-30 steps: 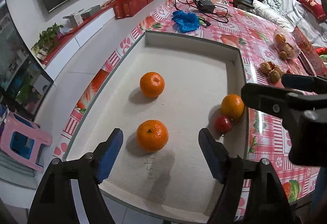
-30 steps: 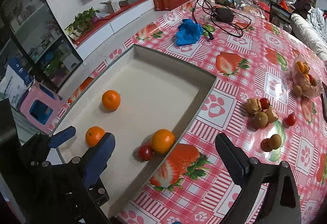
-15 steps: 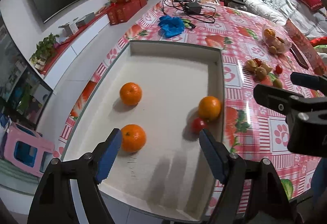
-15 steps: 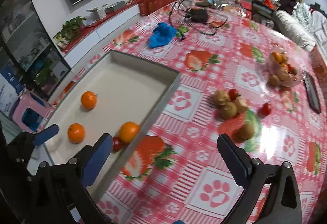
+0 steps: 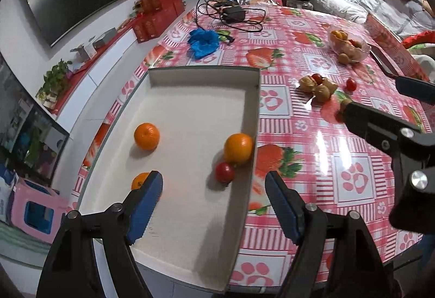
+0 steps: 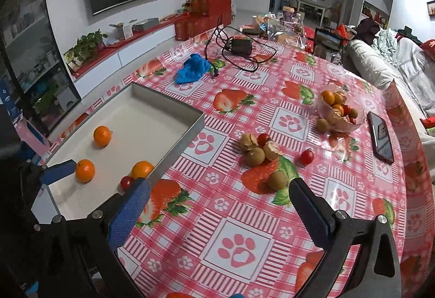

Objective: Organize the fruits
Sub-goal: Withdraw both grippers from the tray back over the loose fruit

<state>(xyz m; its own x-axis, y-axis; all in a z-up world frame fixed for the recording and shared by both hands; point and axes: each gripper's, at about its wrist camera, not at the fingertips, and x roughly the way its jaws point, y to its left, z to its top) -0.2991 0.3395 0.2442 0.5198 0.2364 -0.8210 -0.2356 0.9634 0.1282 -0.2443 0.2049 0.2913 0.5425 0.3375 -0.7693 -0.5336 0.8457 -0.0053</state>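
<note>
A white tray (image 5: 190, 80) (image 6: 152, 99) lies on the strawberry tablecloth. It holds three oranges (image 5: 146, 136) (image 5: 238, 148) (image 5: 138, 181) and a small red tomato (image 5: 224, 172) next to the right-hand orange. My left gripper (image 5: 213, 202) is open and empty above the tray's near end. My right gripper (image 6: 217, 205) is open and empty above the cloth. Ahead of it lie brown fruits (image 6: 255, 156) (image 6: 276, 180) and loose tomatoes (image 6: 306, 156) (image 6: 263, 138). My right gripper also shows in the left wrist view (image 5: 380, 118).
A clear bag of mixed fruit (image 6: 338, 114) lies far right beside a phone (image 6: 380, 136). A blue cloth (image 6: 193, 70) and a black charger with cables (image 6: 240, 49) lie at the far end of the table. A sofa stands to the right.
Both grippers have pulled back and swung right. The loose fruits on the cloth now lie in front of my right gripper. Nothing was picked up.
</note>
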